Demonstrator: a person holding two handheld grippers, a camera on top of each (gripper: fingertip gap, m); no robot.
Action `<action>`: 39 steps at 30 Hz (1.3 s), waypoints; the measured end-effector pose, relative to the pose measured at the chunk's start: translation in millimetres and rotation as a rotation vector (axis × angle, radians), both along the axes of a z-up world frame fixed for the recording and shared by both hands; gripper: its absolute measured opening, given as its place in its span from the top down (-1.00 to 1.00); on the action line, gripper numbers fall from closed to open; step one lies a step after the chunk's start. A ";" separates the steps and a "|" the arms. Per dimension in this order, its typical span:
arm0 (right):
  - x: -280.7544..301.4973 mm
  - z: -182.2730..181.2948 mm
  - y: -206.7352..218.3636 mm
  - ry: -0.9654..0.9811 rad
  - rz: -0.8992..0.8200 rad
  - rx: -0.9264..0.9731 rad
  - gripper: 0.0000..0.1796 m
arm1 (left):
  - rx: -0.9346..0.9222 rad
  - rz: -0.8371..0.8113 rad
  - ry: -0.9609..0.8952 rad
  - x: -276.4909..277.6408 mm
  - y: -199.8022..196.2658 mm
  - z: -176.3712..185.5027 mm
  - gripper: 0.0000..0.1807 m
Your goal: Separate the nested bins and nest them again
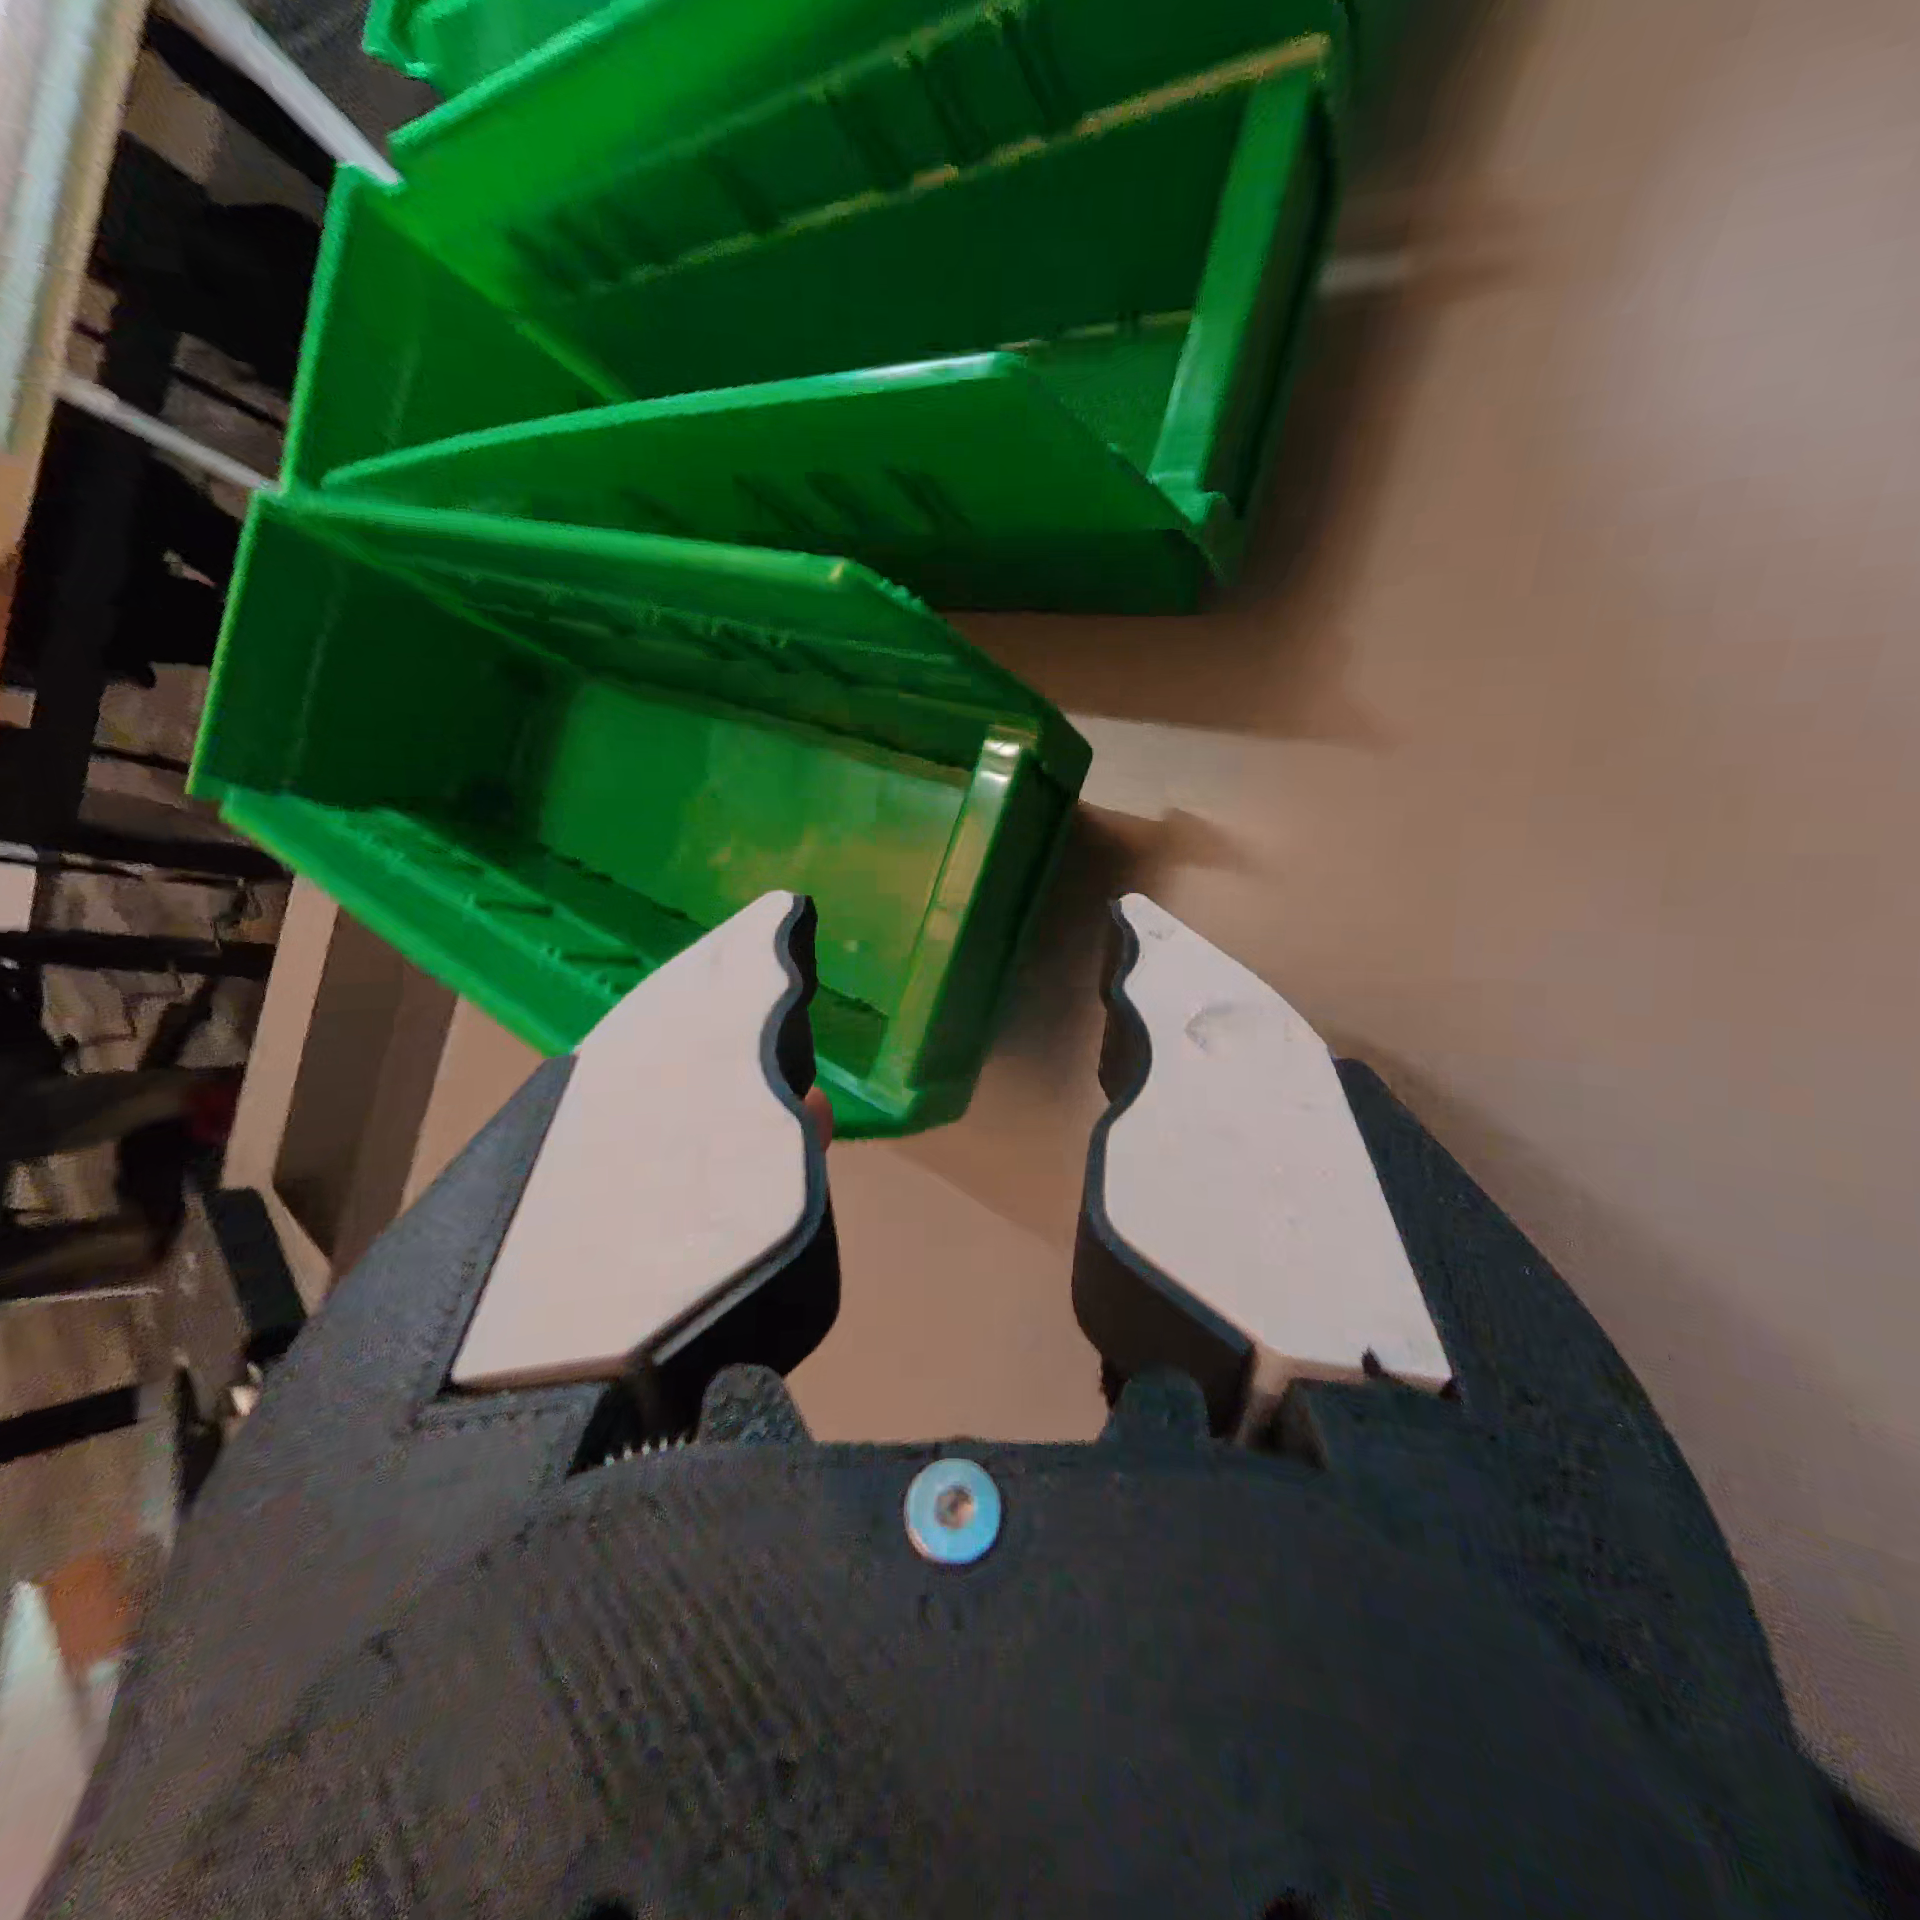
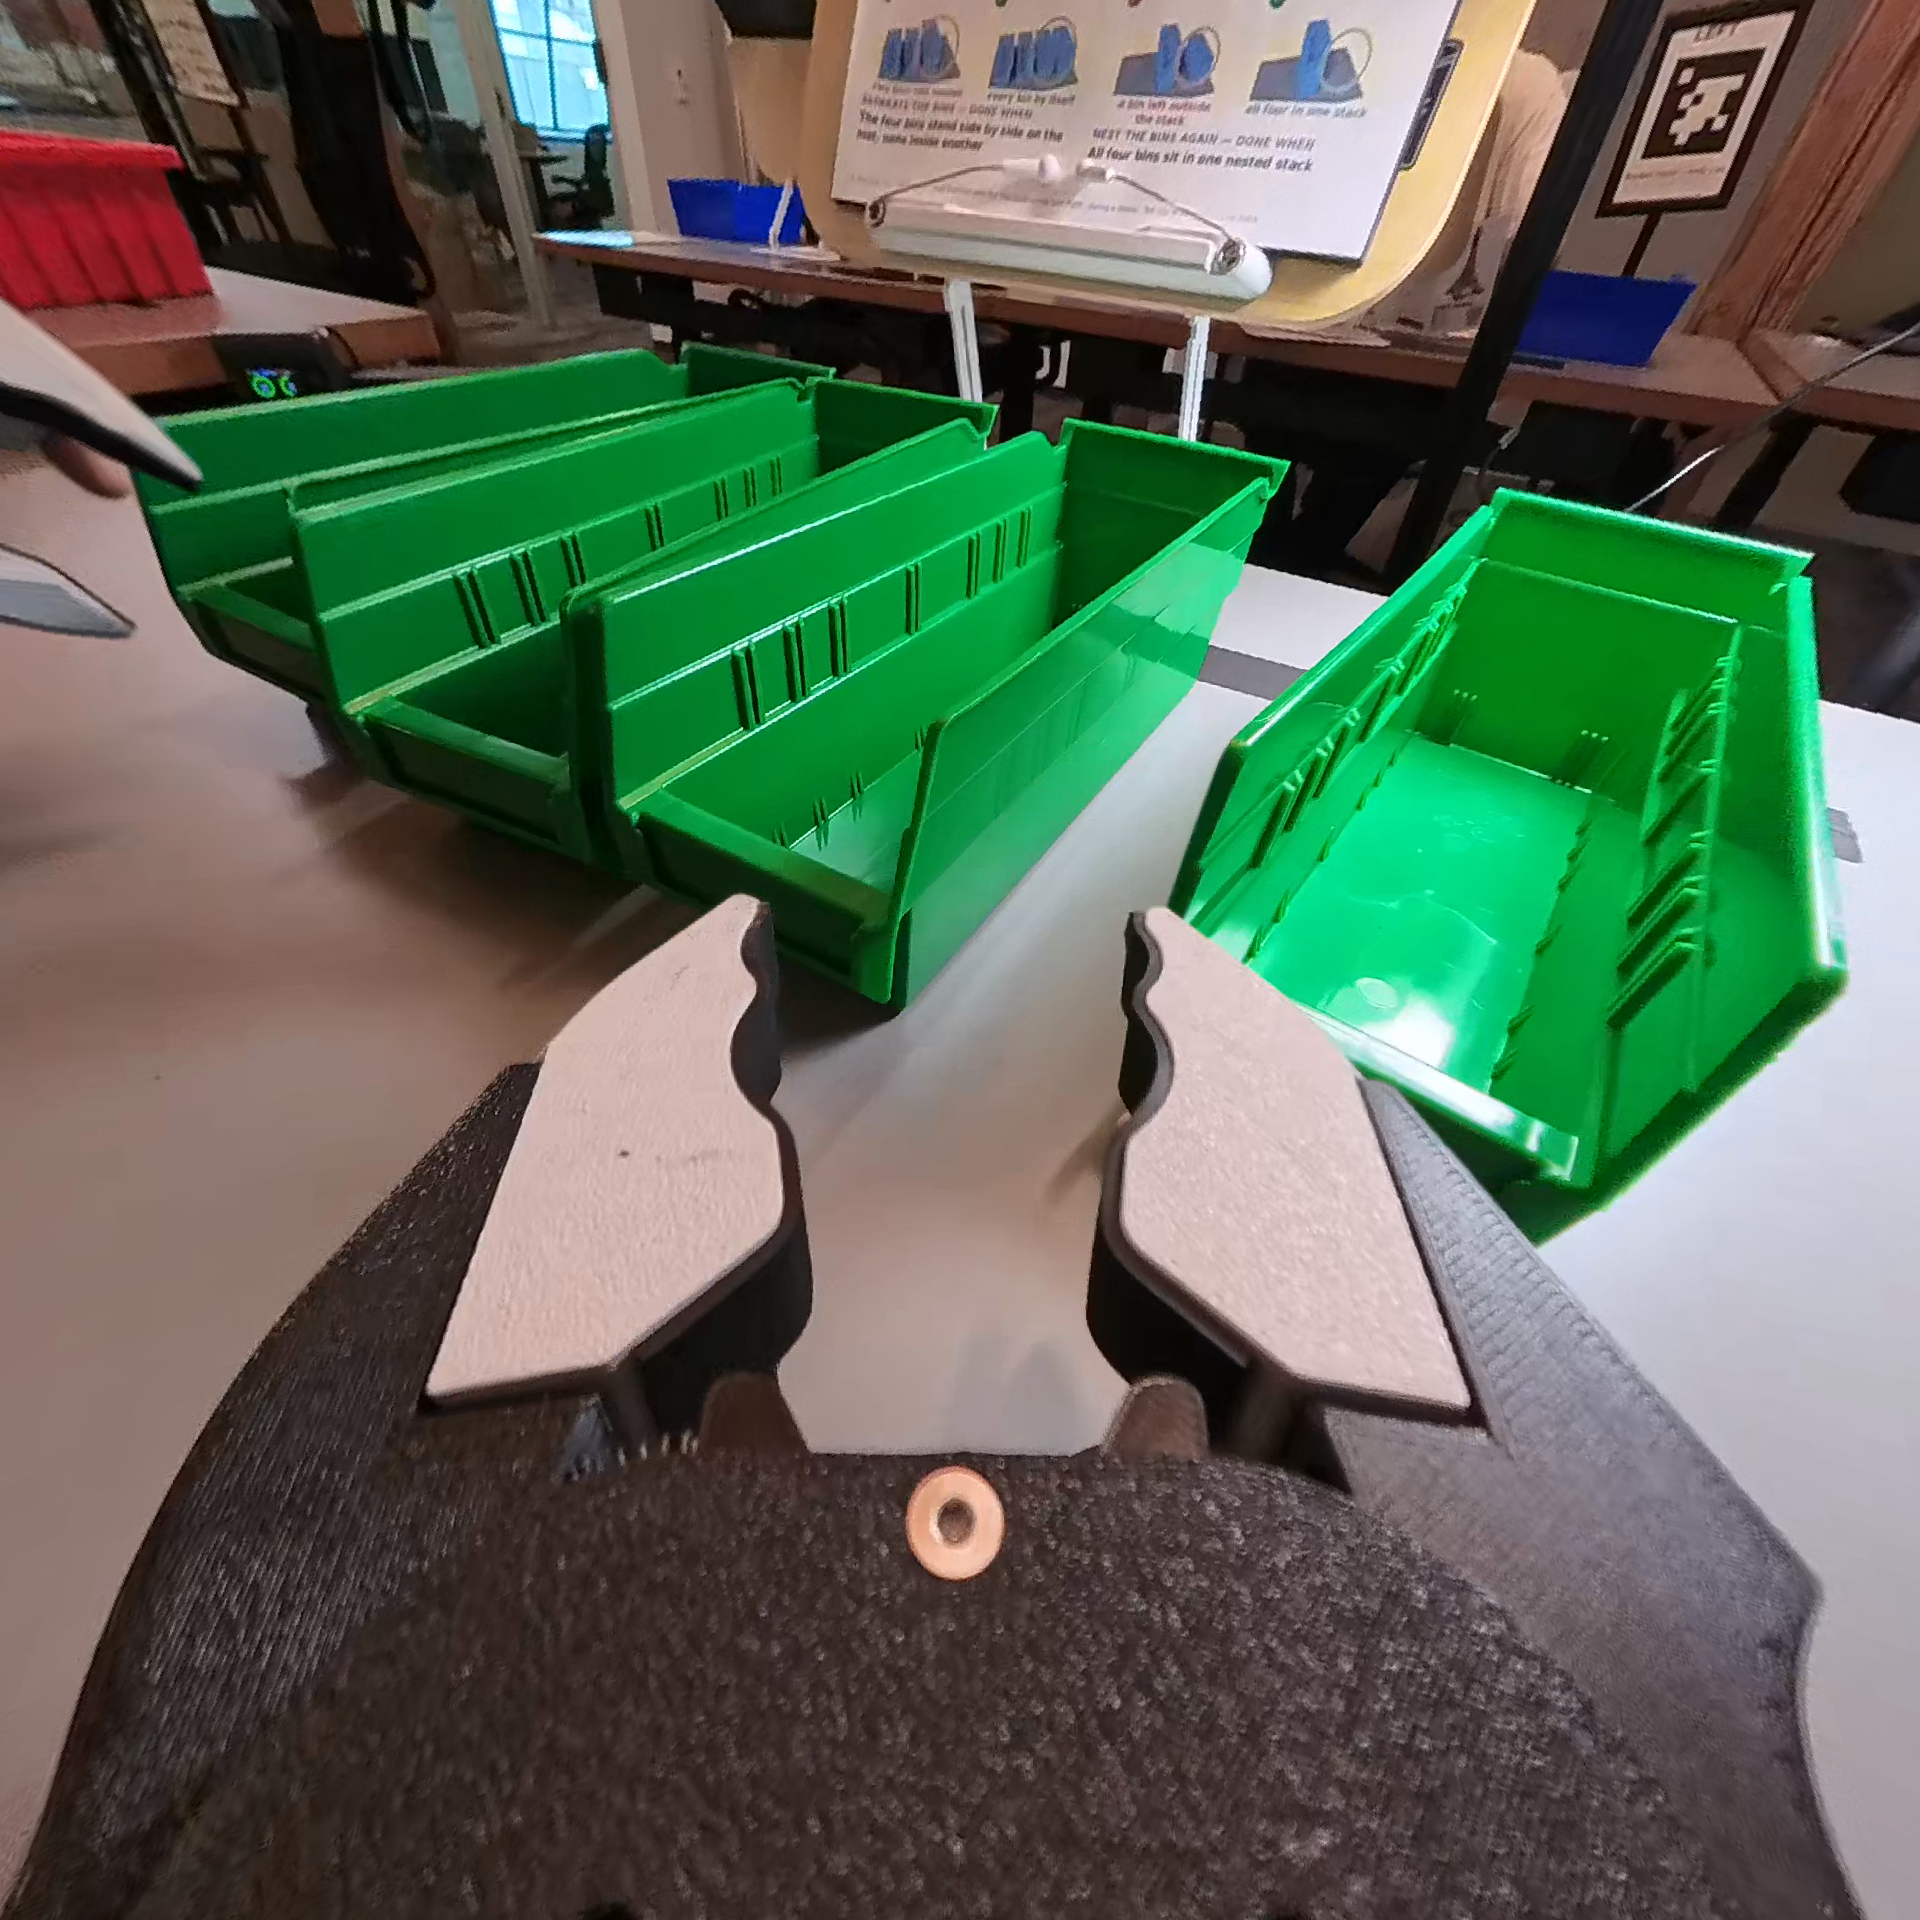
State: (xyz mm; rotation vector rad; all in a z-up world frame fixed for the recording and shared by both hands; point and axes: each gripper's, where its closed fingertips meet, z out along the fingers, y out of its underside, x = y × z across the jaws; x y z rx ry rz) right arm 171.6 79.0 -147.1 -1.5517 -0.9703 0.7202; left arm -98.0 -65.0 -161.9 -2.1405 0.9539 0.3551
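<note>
Right wrist view: both claws gape empty; three green bins (image 2: 727, 644) crowd beside a tilted fourth bin (image 2: 1507, 852).

Lab (rows of worktables (image 2: 1351, 353))

Right wrist view counts:
- Green bins: four. Three in row, side by side: far-left bin (image 2: 416, 436), middle bin (image 2: 582, 561), nearest of row (image 2: 935, 665). Fourth bin (image 2: 1538, 831) apart on right, tilted.
- Grippers: two. Right gripper (image 2: 951, 966), left gripper (image 2: 73, 499) at left edge, only finger tips showing.
- Red bin (image 2: 94, 218): one, on another table.
- Blue bins in background: two spots, left one (image 2: 732, 208), right one (image 2: 1605, 317); exact number unclear.
- Instruction board (image 2: 1143, 94): one.
- Black-and-white marker sign (image 2: 1704, 104): one.

Left wrist view: left gripper (image 1: 961, 966); three green bins certain, view tilted and blurred.
</note>
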 end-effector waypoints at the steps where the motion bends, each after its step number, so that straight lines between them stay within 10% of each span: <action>1: -0.2 -0.4 -0.3 -0.003 0.002 0.003 0.29 | -0.045 -0.024 0.034 4.0 3.1 -3.0 0.42; 13: -3.1 -1.4 -6.0 -0.026 0.027 0.039 0.31 | -0.359 -0.019 0.239 -11.6 21.7 -63.4 0.41; 39: -10.2 -11.1 -8.5 -0.086 0.036 0.072 0.37 | 0.024 0.001 0.018 -11.3 12.0 -3.6 0.68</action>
